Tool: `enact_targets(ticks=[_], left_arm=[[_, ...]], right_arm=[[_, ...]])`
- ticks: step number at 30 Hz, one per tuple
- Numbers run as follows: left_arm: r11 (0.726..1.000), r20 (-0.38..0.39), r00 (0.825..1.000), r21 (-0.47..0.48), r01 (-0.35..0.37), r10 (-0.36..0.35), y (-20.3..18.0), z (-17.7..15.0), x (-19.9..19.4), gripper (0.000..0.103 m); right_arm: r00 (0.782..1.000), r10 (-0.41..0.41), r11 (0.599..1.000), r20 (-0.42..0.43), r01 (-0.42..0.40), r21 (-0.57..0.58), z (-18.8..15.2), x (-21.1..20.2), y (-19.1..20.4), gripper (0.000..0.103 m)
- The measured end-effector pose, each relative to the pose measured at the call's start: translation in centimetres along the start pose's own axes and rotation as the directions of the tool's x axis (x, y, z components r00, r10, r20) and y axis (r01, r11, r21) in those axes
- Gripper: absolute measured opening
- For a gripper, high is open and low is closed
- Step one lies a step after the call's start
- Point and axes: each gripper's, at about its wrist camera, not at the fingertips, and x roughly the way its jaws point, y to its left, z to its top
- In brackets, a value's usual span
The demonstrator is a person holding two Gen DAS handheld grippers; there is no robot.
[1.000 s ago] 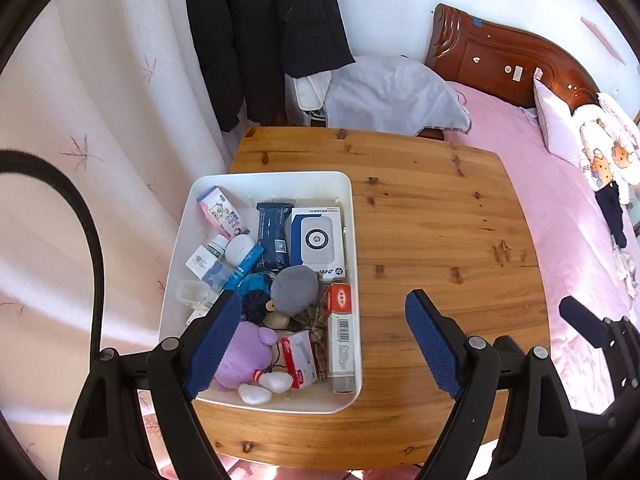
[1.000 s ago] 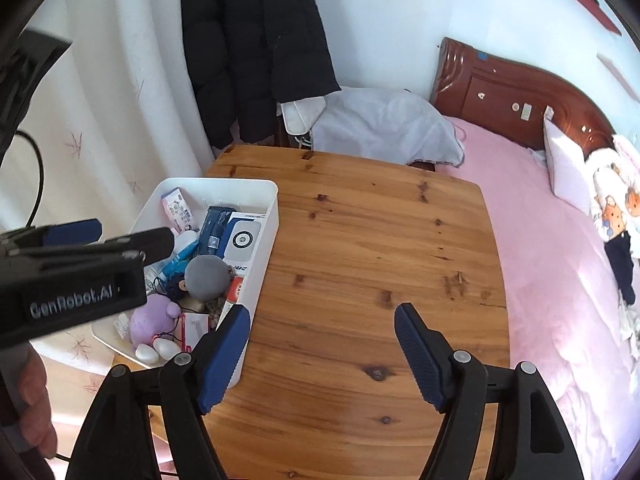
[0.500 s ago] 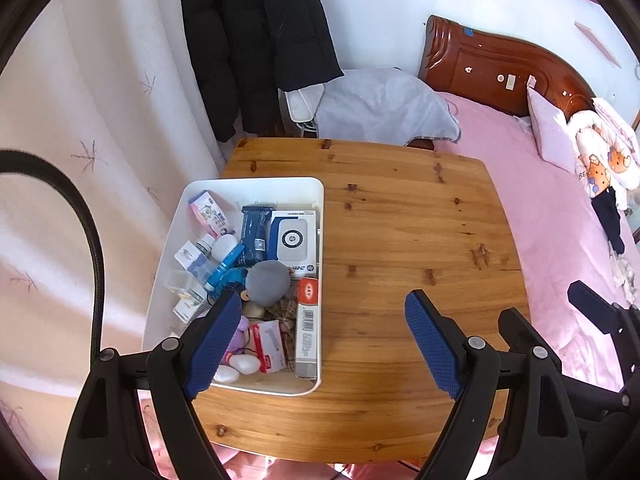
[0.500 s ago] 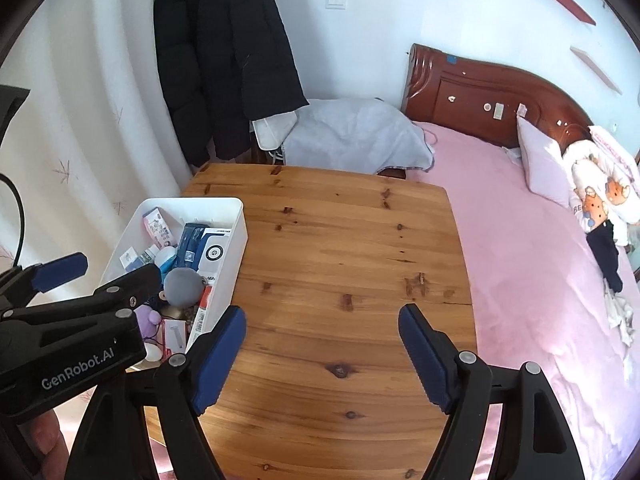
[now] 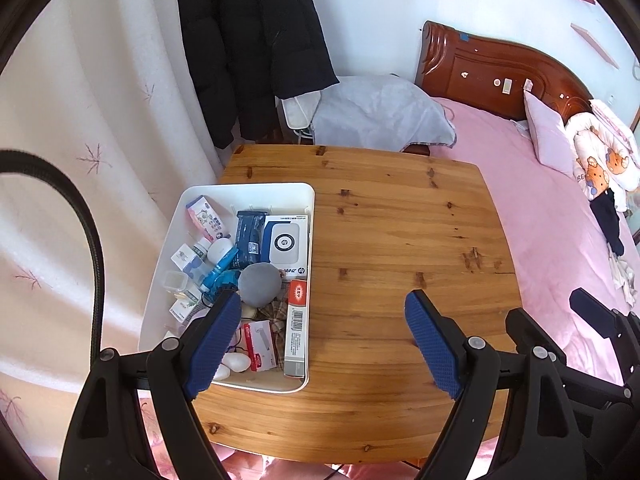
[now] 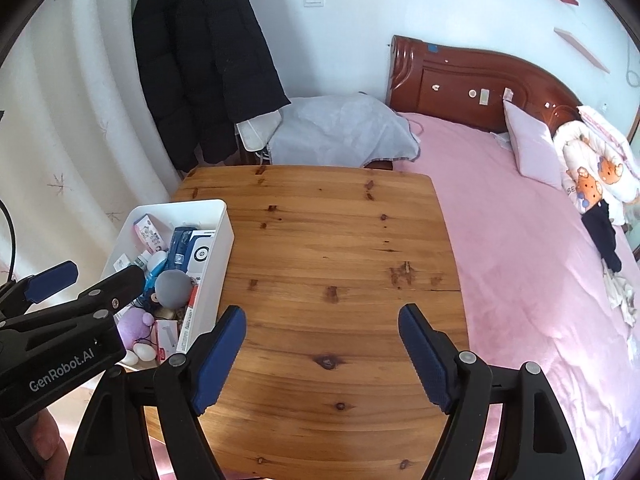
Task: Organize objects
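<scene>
A white bin (image 5: 248,191) (image 6: 226,232) sits on the left side of a wooden table (image 5: 400,248) (image 6: 328,248). It holds several small items: a grey ball (image 5: 259,283) (image 6: 173,287), a blue-and-white box (image 5: 284,242), a dark blue pack (image 5: 249,234), a pink box (image 5: 206,218), a red-and-white box (image 5: 297,322), small bottles and a purple plush (image 6: 134,325). My left gripper (image 5: 320,344) hangs open above the bin's near right corner, empty. My right gripper (image 6: 322,354) hangs open over the bare tabletop, empty. The left gripper's body (image 6: 64,320) shows in the right wrist view.
A bed with a pink cover (image 6: 520,240) and a wooden headboard (image 6: 472,76) flanks the table on the right. Pillows and a folded quilt (image 6: 596,164) lie at its head. A dark coat (image 5: 248,40) hangs behind the table, beside a grey-covered chair (image 5: 376,116). White curtains (image 5: 80,120) hang left.
Both grippers have drawn back and risen, so the table and bin look smaller and more of the room shows. Neither gripper has taken hold of anything.
</scene>
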Motion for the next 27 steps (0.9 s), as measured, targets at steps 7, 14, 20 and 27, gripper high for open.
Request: enact_targets(ticks=[7, 14, 20, 27], left_arm=[[1.000, 0.000, 1.000, 0.002, -0.004, 0.004, -0.3, -0.1, -0.1, 0.086], [1.000, -0.007, 1.000, 0.013, -0.001, 0.001, -0.3, -0.2, 0.1, 0.086], [1.000, -0.014, 1.000, 0.021, 0.001, 0.000, -0.2, -0.2, 0.3, 0.086], [1.000, -0.024, 1.000, 0.028, 0.004, -0.003, -0.1, -0.1, 0.5, 0.086]], right_arm=[[1.000, -0.006, 0.999, -0.017, 0.007, 0.050, 0.0, 0.2, -1.4, 0.080], [1.000, -0.027, 0.998, 0.015, 0.026, 0.062, 0.3, -0.5, -1.8, 0.080], [0.999, -0.032, 0.998, 0.019, 0.031, 0.060, 0.4, -0.6, -1.9, 0.080], [0.999, -0.037, 0.997, 0.033, 0.034, 0.067, 0.7, -1.0, -1.9, 0.080]])
